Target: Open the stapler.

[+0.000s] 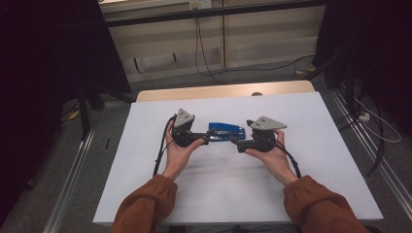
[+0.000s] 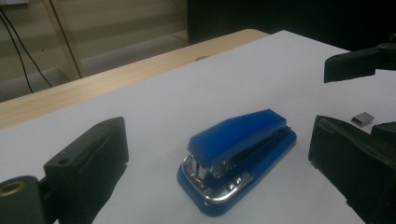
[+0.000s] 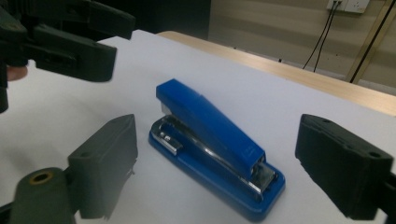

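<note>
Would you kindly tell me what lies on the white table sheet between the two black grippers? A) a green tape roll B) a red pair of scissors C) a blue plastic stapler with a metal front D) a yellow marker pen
C: a blue plastic stapler lies flat on the white sheet, between the open jaws of the left gripper and the right gripper.

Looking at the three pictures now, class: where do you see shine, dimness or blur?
High view: dim, dark at both sides, stapler small. Left gripper view: shine on the stapler's metal nose, near jaws soft. Right gripper view: stapler sharp, near jaws blurred.
</note>
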### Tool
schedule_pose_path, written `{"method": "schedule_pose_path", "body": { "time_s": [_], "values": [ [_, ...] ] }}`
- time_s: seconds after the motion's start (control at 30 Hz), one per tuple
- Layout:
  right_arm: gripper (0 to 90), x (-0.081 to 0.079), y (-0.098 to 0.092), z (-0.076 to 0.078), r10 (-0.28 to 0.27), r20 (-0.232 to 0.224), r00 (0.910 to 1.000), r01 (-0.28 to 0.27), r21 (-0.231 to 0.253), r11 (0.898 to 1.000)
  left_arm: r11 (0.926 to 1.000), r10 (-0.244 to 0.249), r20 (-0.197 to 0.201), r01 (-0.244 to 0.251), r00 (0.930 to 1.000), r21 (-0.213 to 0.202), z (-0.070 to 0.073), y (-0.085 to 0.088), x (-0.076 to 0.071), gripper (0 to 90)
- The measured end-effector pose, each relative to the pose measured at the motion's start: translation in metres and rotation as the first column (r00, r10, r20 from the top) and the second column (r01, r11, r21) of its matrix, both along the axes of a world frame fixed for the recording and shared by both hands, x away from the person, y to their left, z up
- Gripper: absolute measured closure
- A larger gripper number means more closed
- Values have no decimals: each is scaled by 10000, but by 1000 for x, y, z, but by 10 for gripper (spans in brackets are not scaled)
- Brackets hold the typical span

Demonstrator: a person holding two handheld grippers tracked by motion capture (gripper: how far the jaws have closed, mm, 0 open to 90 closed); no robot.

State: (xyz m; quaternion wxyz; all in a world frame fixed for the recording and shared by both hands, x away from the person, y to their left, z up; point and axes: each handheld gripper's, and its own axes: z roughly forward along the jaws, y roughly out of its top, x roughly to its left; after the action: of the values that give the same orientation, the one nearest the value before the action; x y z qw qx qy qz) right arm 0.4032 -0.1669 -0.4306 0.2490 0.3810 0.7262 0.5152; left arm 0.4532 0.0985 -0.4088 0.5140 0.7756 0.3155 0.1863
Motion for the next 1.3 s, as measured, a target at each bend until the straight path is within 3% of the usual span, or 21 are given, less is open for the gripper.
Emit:
{"method": "schedule_pose_path", "body": {
  "time_s": [0.2, 0.33, 0.57, 0.63, 0.67, 0.77, 0.8, 0.97, 1.0, 1.07, 1.13, 1.23, 1.3],
  "values": [
    [226, 10, 7, 3, 117, 114, 9999, -117, -55, 9999, 9997, 204, -4, -204, 9998, -146, -2, -3, 20, 51],
    [239, 13, 13, -1, 337, 3, 9994, -337, -221, 9992, 9994, 334, 83, -334, 9994, 17, -3, 1, 22, 56],
    [327, 18, 24, -6, 345, -20, 9994, -346, -256, 9991, 9981, 622, -438, -622, 9971, 6, -8, 12, 23, 55],
    [337, 21, 26, -9, 264, 136, 9996, -261, -282, 9993, 9975, 707, -406, -702, 9967, 126, -9, 12, 24, 60],
    [406, 23, 26, -9, 414, -122, 9991, -415, -107, 9991, 9967, 787, -343, -781, 9963, 209, -9, 14, 25, 61],
    [458, 25, 26, -9, 501, -114, 9987, -500, 87, 9987, 9972, 745, -444, -740, 9962, 120, -9, 14, 25, 69],
    [526, 25, 27, -8, 546, -119, 9984, -546, 70, 9985, 9974, 718, -441, -713, 9964, 134, -9, 14, 24, 69],
    [611, 26, 31, -11, 625, -176, 9979, -623, 87, 9980, 9971, 711, -450, -697, 9965, 317, -11, 13, 25, 86],
    [721, 26, 32, -12, 785, -303, 9965, -781, 143, 9968, 9962, 781, -423, -764, 9960, 421, -12, 13, 26, 104],
    [759, 25, 33, -12, 775, -335, 9964, -772, 91, 9970, 9958, 790, -391, -770, 9961, 505, -13, 12, 26, 102],
    [887, 25, 33, -11, 881, -303, 9957, -877, 139, 9960, 9961, 705, -387, -683, 9968, 557, -14, 11, 26, 81],
    [900, 26, 32, -10, 902, -303, 9955, -900, 85, 9959, 9966, 667, -464, -643, 9967, 515, -16, 10, 26, 66],
    [900, 28, 31, -10, 898, -487, 9948, -899, 13, 9960, 9952, 621, -667, -567, 9958, 804, -20, 9, 25, 66]
  ]
}}
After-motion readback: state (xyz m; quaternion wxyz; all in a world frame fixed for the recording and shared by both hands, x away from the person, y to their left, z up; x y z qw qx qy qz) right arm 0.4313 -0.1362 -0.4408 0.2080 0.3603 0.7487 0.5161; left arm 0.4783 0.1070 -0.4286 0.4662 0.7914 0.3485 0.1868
